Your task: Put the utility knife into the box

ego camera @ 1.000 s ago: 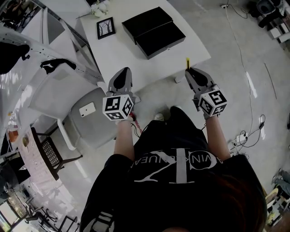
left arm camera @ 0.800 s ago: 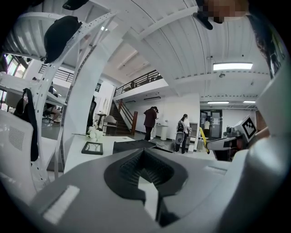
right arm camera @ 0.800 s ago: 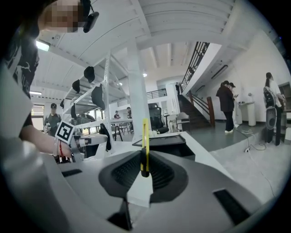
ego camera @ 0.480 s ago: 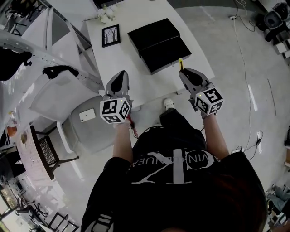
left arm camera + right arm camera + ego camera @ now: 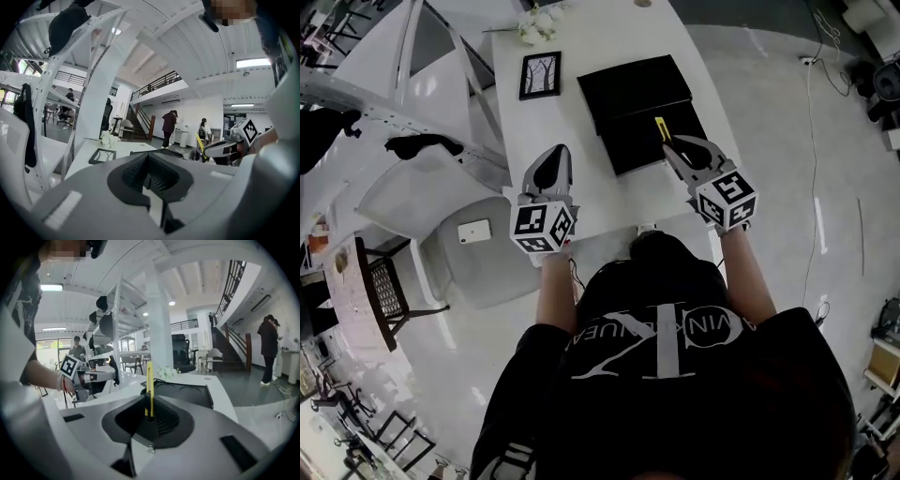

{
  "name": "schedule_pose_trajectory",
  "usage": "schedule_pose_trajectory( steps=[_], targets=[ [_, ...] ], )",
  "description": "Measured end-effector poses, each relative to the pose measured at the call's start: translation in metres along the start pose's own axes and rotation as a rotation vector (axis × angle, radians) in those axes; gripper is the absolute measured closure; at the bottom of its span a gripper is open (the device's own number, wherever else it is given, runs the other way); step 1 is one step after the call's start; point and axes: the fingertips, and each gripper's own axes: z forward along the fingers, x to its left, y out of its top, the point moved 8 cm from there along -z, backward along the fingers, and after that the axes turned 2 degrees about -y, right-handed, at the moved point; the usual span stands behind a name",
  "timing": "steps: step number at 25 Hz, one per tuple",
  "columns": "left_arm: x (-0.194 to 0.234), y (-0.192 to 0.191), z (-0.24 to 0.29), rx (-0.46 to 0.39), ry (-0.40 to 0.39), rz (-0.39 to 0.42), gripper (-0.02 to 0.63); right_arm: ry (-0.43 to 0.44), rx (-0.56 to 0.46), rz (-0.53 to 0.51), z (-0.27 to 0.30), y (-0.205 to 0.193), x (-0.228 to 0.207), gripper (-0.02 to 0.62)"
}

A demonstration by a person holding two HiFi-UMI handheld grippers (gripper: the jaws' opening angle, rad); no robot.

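The open black box [image 5: 642, 108] lies in two halves on the white table [image 5: 572, 122]; it also shows low ahead in the right gripper view [image 5: 187, 392]. My right gripper [image 5: 671, 146] is shut on the yellow utility knife [image 5: 660, 128], whose tip hangs over the near half of the box. In the right gripper view the knife [image 5: 149, 380] stands upright between the jaws. My left gripper [image 5: 553, 155] hovers over the table's front part, left of the box, shut with nothing in it. From the left gripper view, the right gripper [image 5: 225, 147] and knife [image 5: 200, 145] appear at the right.
A framed picture [image 5: 540, 75] lies on the table left of the box, with white flowers [image 5: 534, 26] behind it. A white chair [image 5: 459, 234] with a phone [image 5: 474, 231] on its seat stands left of me. People stand far off in the hall.
The person has stepped up to the table. The right gripper carried the knife from beyond the table's corner to over the box's near half. The left gripper moved forward over the table edge.
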Motion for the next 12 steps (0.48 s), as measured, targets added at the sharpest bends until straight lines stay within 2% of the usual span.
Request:
schedule_pose_trajectory(
  steps=[6,12],
  targets=[
    [0.008,-0.002,0.01,0.012,0.062,-0.016,0.595,0.094,0.148,-0.106,0.033,0.002,-0.017,0.532],
    [0.015,-0.008,0.017,0.023,0.124,-0.032,0.595,0.23,0.388,-0.181,0.066,-0.011,-0.021,0.532]
  ],
)
